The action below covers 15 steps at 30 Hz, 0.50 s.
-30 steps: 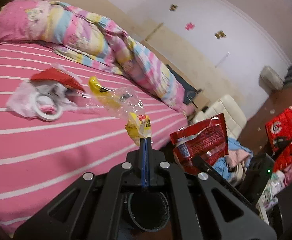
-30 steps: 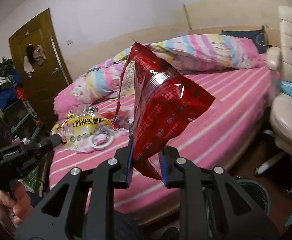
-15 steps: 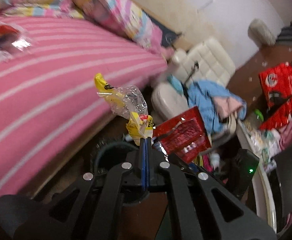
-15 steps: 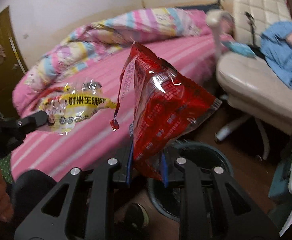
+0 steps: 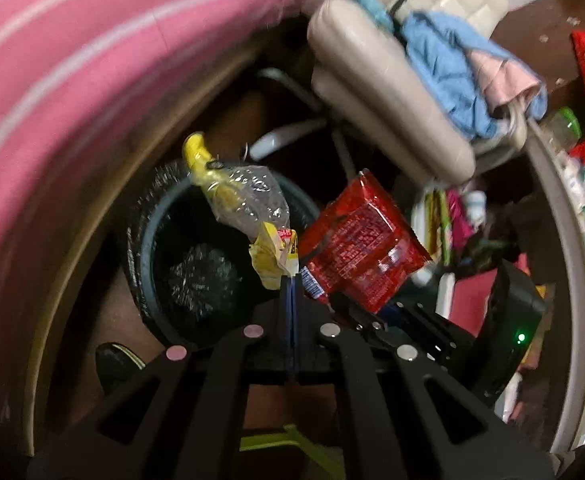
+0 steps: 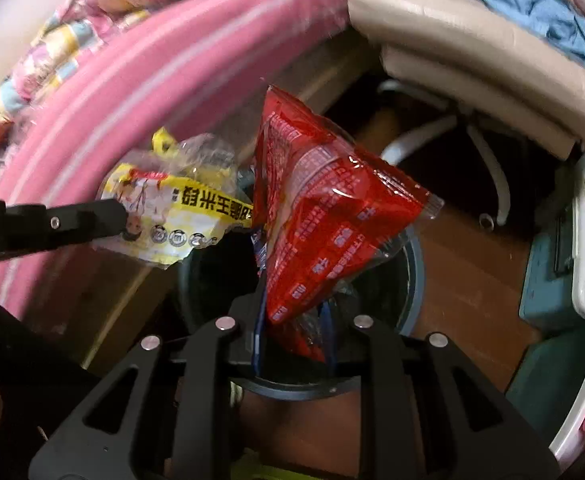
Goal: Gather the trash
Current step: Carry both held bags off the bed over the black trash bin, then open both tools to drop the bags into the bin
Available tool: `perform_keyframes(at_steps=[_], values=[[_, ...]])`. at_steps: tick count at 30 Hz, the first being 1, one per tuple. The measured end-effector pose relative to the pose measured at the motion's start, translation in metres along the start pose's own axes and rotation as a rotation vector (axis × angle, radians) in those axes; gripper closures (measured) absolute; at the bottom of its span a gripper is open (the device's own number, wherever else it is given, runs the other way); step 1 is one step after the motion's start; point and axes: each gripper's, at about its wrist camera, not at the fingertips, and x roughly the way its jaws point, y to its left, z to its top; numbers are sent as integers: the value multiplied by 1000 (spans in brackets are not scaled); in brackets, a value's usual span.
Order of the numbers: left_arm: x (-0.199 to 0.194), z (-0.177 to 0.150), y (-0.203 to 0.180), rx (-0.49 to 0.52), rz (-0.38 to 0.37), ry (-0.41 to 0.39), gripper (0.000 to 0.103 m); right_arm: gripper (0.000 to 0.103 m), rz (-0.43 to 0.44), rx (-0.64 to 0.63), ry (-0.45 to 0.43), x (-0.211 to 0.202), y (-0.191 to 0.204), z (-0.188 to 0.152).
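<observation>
On my left, the pink striped bed (image 5: 72, 60) curves away at the edge of view, and below it on the floor sits the dark bin (image 5: 196, 256) with its black liner. My left tool (image 5: 291, 280) is pinched fully together on the corner of the yellow and clear wrapper (image 5: 248, 208), which hangs right over the bin's mouth. Just beside it to the right, my right tool (image 6: 294, 320) grips the lower end of the red snack bag (image 6: 332, 216), its jaws narrow with the bag's crumpled foil between them. In the right wrist view the red bag stands up over the bin's rim (image 6: 416, 264), so both pieces of trash are in the air above the opening, neither one inside yet. Further right are the cream chair (image 5: 392, 112) with clothes piled on it and a cluttered desk (image 5: 568, 216) edge.

I judge that I am at the drop step: the carry is done and release is next. I should make sure each piece is well inside the rim, then open both tools. The light wrappers could cling to the pads or drift past the rim, so a low release suits them.
</observation>
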Motion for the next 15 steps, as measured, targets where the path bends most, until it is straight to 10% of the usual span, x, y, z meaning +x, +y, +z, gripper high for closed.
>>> perform_keyframes(at_steps=[9, 15], values=[[62, 6, 7, 27, 56, 125, 102, 74, -57, 7, 112, 47, -14, -2], [76, 5, 21, 4, 124, 158, 80, 37, -110, 7, 97, 47, -15, -10]])
